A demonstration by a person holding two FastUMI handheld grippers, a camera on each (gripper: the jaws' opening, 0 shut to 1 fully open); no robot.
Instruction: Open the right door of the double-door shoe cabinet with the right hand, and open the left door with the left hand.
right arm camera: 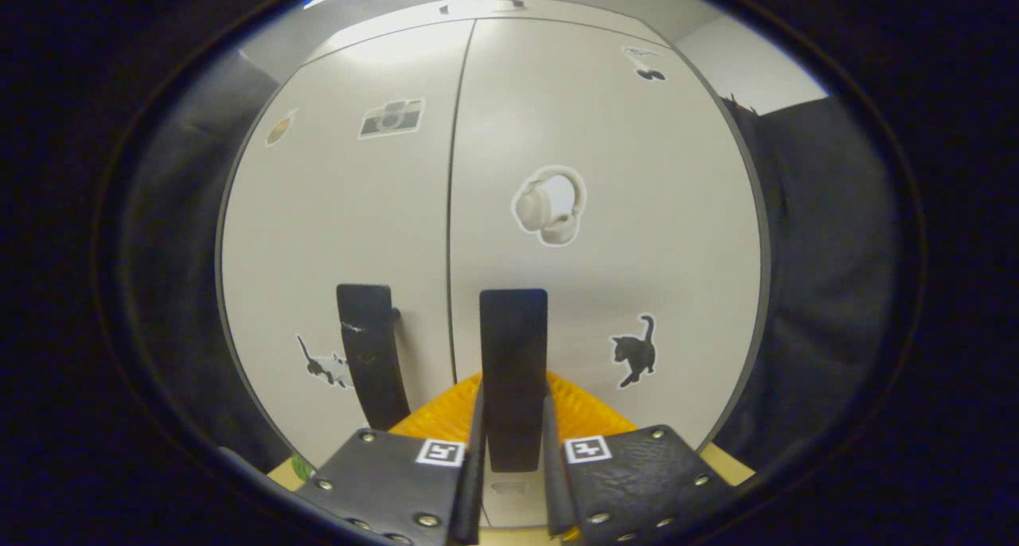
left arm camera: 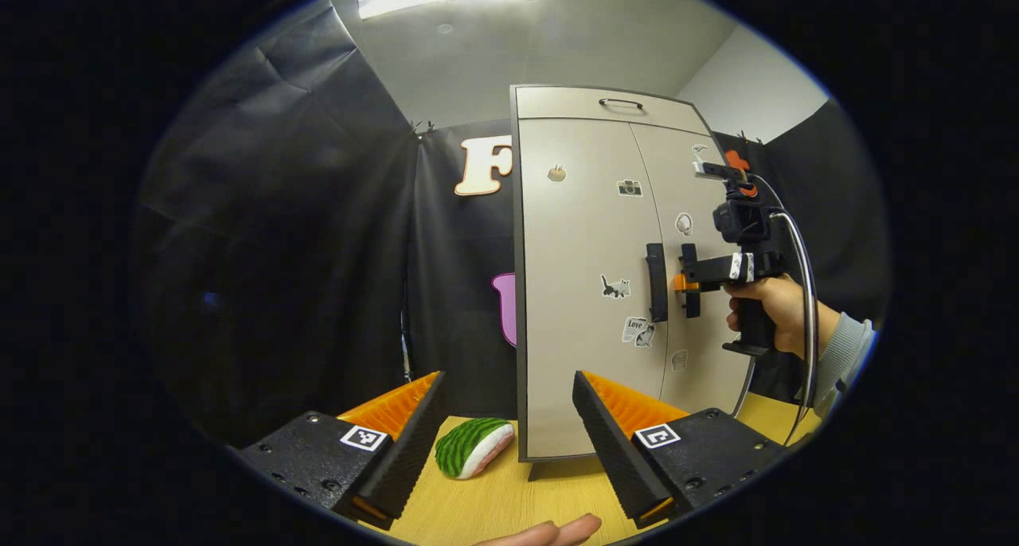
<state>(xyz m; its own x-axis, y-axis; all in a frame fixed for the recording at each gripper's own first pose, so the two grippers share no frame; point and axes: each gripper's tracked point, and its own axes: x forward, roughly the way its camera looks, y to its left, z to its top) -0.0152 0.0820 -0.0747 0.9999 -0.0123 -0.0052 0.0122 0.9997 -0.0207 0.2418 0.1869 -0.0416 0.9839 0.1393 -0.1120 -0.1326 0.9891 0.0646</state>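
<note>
While both doors of the shoe cabinet (left arm camera: 593, 291) on the bench (left arm camera: 509, 498) remained closed, the right gripper (right arm camera: 513, 482) had its jaws pinching the right door handle (right arm camera: 513, 371), and the left gripper (left arm camera: 505, 442) waited nearby, jaws spread.

Ahead of the left tongs (left arm camera: 505, 442), the cabinet (left arm camera: 573, 291) looks smooth, matt laminate; its handles (right arm camera: 513, 371) matt plastic; the surface (left arm camera: 509, 506) wood-grained.
</note>
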